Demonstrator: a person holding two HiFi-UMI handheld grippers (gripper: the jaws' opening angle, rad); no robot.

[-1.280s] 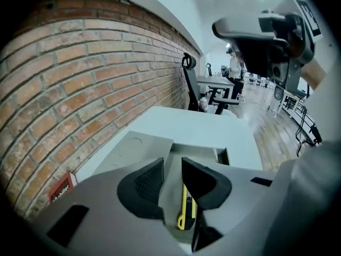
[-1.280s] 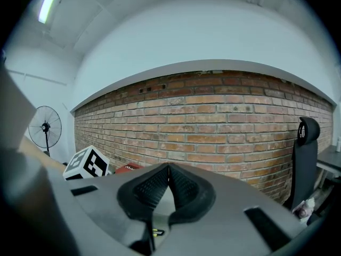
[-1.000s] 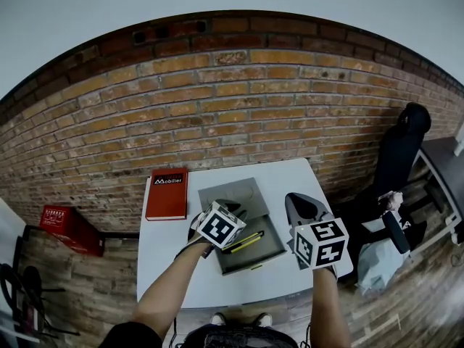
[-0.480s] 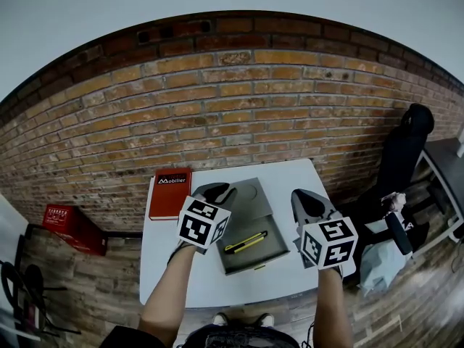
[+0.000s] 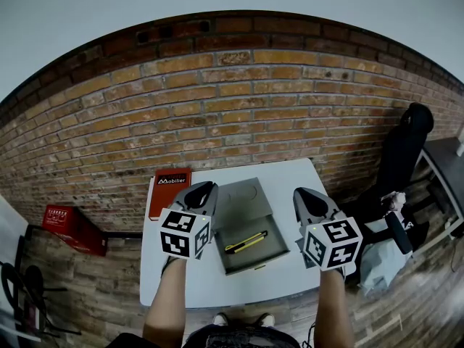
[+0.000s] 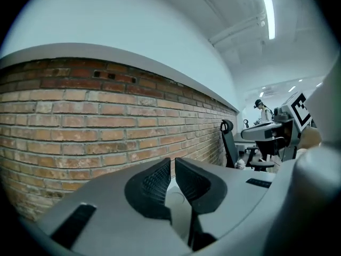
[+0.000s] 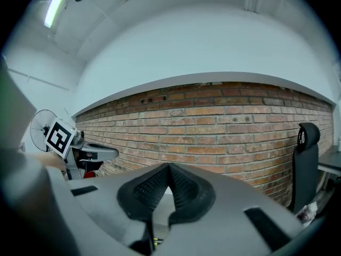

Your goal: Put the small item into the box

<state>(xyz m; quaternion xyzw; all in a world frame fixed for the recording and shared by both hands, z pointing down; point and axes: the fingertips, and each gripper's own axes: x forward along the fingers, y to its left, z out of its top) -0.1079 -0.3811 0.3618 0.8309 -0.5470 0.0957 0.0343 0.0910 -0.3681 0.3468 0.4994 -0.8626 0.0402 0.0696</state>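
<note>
Directly below me stands a small white table against a red brick wall. A flat red hardcover book lies at the table's ten o'clock corner. Just right of it I hold my left gripper above the table, at nine o'clock from the box; its dark ribbed fingers sit almost pressed together with nothing between them. At the table's centre lies an open grey cardboard box, and the slim yellow-and-black utility knife rests inside it, slanted toward two o'clock. At three o'clock from the box, my right gripper hovers with its fingers closed tip to tip, empty. A black office chair stands farther right.
</note>
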